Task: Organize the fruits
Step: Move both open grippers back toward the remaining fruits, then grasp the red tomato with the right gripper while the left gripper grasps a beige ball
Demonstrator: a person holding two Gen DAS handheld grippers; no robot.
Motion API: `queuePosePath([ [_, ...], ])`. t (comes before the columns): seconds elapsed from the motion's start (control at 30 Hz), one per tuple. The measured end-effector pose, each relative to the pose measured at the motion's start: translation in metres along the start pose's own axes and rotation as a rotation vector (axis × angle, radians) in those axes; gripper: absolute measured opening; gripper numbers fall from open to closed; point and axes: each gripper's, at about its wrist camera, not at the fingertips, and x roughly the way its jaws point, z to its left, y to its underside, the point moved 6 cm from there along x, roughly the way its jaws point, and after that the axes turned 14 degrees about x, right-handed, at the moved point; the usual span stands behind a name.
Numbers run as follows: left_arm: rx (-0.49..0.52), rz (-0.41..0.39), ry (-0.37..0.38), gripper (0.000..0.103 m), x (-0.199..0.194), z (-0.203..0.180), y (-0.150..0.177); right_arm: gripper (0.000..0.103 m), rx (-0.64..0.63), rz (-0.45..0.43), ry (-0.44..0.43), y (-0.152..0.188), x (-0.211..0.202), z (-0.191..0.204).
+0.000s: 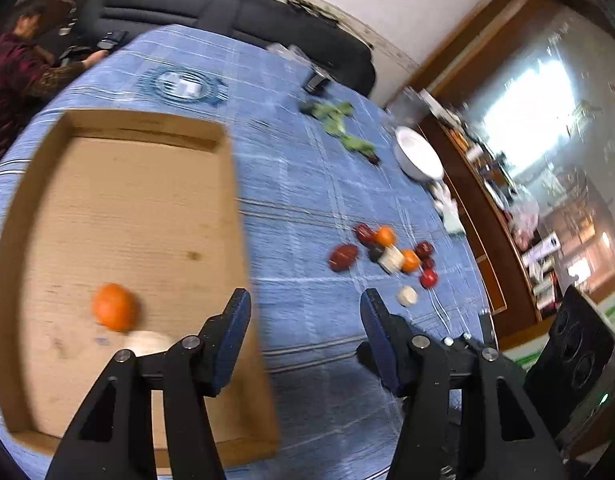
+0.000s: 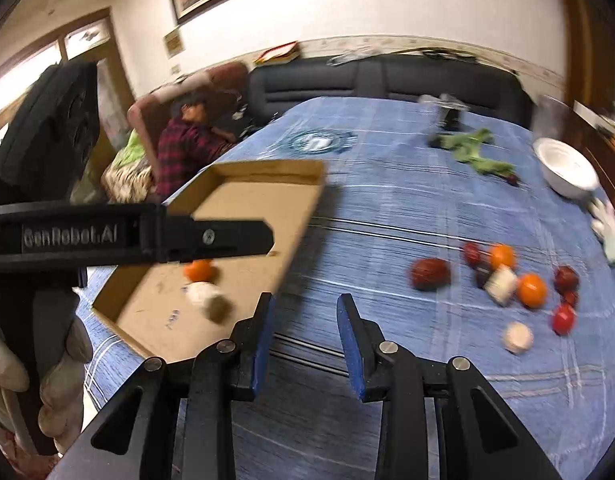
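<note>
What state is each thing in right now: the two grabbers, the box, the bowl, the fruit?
Left gripper: open, empty.
Right gripper: open, empty.
Cardboard box: open-topped, flat on the tablecloth.
Orange in the box: loose on the box floor, beside a pale item.
Fruit pile: scattered on the cloth, outside the box.
White bowl: upright; contents not visible.
Greens: lying loose.

Dark sofa (image 2: 387,80) against white wall (image 2: 387,0)

Even indoor light, blown-out window (image 1: 527,120) glare, heavy motion blur, fisheye bending with dark corners.
</note>
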Motion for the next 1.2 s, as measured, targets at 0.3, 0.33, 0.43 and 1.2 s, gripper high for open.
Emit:
queuePosePath([
  [0.3, 0.089, 0.118, 0.055, 0.056, 0.066, -0.076, 0.006, 0.038, 0.185, -0.052, 0.104, 0.003, -0.042, -0.117],
  [0.33, 0.097, 0.128, 0.058, 0.056, 0.073, -0.082, 0.006, 0.038, 0.207, -0.053, 0.116, 0.005, -0.045, -0.129],
  [0.43, 0.122, 0.163, 0.069, 0.056, 0.094, -0.101, 0.009, 0.038, 0.262, -0.055, 0.140, 0.007, -0.052, -0.161],
  [1.2, 0.323, 0.198, 0.091, 0.056, 0.165, -0.165, 0.006, 0.037, 0.419, -0.004, 0.147, -0.020, -0.029, -0.257],
])
